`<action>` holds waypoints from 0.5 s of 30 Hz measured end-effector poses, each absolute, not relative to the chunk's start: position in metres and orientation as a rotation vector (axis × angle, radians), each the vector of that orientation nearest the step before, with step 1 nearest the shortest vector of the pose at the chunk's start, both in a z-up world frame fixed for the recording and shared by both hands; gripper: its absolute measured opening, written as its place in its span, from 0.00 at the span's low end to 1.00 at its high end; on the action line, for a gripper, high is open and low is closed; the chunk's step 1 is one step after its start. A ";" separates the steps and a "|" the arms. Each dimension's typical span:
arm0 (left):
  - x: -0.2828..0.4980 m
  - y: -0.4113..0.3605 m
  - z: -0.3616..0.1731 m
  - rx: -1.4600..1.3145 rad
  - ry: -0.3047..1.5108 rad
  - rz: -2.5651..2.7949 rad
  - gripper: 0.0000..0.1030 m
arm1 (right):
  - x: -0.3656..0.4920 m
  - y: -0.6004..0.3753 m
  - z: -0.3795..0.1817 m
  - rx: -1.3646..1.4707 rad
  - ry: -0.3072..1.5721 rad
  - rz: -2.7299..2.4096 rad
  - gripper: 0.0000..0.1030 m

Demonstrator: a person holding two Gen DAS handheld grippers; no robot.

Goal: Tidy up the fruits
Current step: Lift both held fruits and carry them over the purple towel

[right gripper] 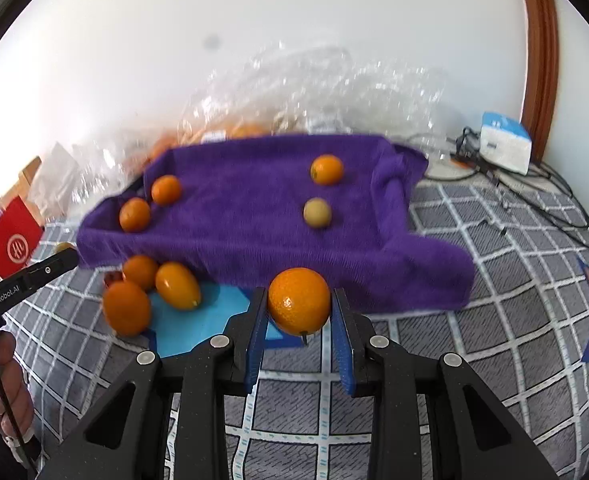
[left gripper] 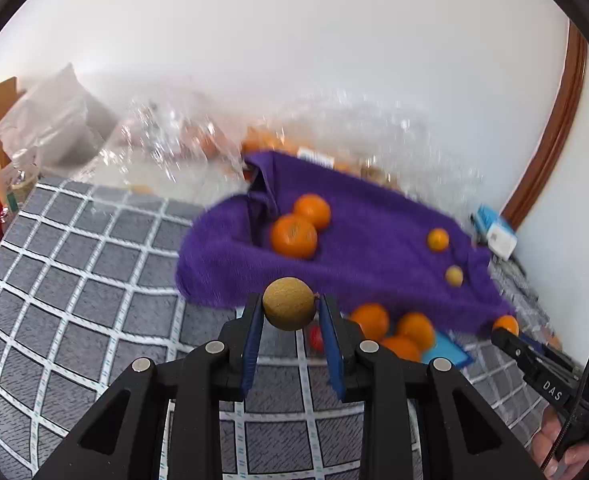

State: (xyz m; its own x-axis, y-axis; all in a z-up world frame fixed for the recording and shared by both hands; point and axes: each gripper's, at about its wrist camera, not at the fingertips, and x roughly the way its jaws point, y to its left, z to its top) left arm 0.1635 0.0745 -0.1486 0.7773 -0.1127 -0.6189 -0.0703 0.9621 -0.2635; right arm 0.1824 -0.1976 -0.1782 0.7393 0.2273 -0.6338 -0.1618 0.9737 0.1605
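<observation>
On the grey checked bedspread (right gripper: 474,360), lying spread out: a purple towel (right gripper: 254,216) already carrying two oranges (right gripper: 134,214) at its far left and one small orange (right gripper: 326,169) with a tan fruit (right gripper: 317,212) on the right. Clenching a tan fruit (left gripper: 289,304) in the left gripper (left gripper: 290,322); clamping an orange (right gripper: 299,301) in the right gripper (right gripper: 299,316). Better lowering each beside its own kind before opening, avoiding rolling.

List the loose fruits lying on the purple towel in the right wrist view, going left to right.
Orange near the towel's left edge → orange just up and right of it → pale yellow-green fruit → small orange above it.
</observation>
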 end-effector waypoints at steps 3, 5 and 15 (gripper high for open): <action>0.160 0.077 -0.139 -0.287 0.627 -0.008 0.26 | 0.180 -0.201 -0.170 0.121 0.670 0.213 0.30; 0.159 0.077 -0.133 -0.267 0.596 0.023 0.26 | 0.182 -0.202 -0.164 0.136 0.671 0.210 0.30; 0.160 0.079 -0.082 -0.276 0.563 0.019 0.27 | 0.185 -0.206 -0.096 0.063 0.571 0.161 0.30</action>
State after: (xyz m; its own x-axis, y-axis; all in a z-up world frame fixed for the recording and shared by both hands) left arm 0.1602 0.0789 -0.0818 0.8466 -0.0577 -0.5290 -0.0924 0.9631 -0.2529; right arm 0.1851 -0.2062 -0.0956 0.8292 0.1689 -0.5329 -0.1342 0.9855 0.1035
